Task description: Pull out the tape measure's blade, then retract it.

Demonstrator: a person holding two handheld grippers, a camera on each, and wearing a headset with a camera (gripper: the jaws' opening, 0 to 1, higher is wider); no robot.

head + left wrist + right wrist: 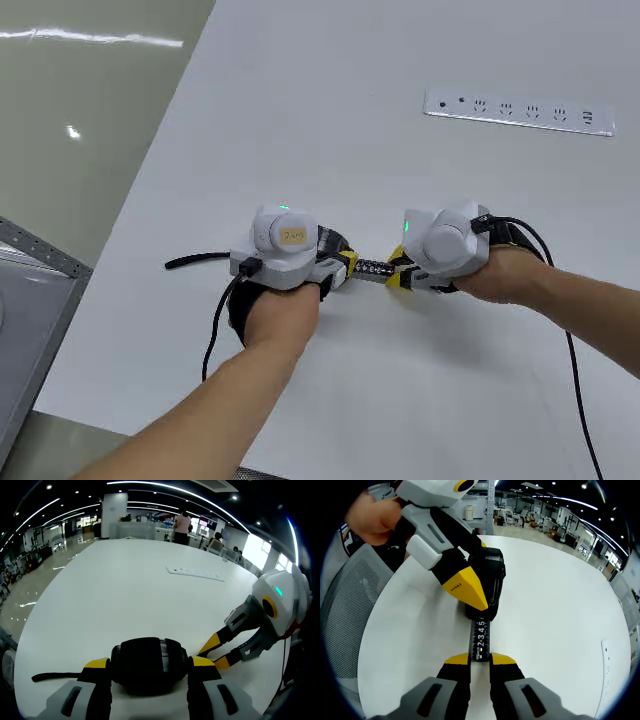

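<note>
A black tape measure (148,666) rests on the white table (330,110), and my left gripper (150,664) is shut on its case from both sides. In the head view the case (333,246) peeks out past the left gripper (340,268). A short length of black blade (480,639) with white numerals runs out of the case (487,582). My right gripper (480,658) is shut on the blade's end. The blade (372,268) bridges the small gap to the right gripper (396,272). The tape's black wrist strap (195,260) trails off to the left.
A white power strip (518,111) lies at the far right of the table. Black cables (575,380) trail from both grippers toward me. A grey metal shelf frame (40,255) stands off the table's left edge. People stand beyond the table's far end (182,527).
</note>
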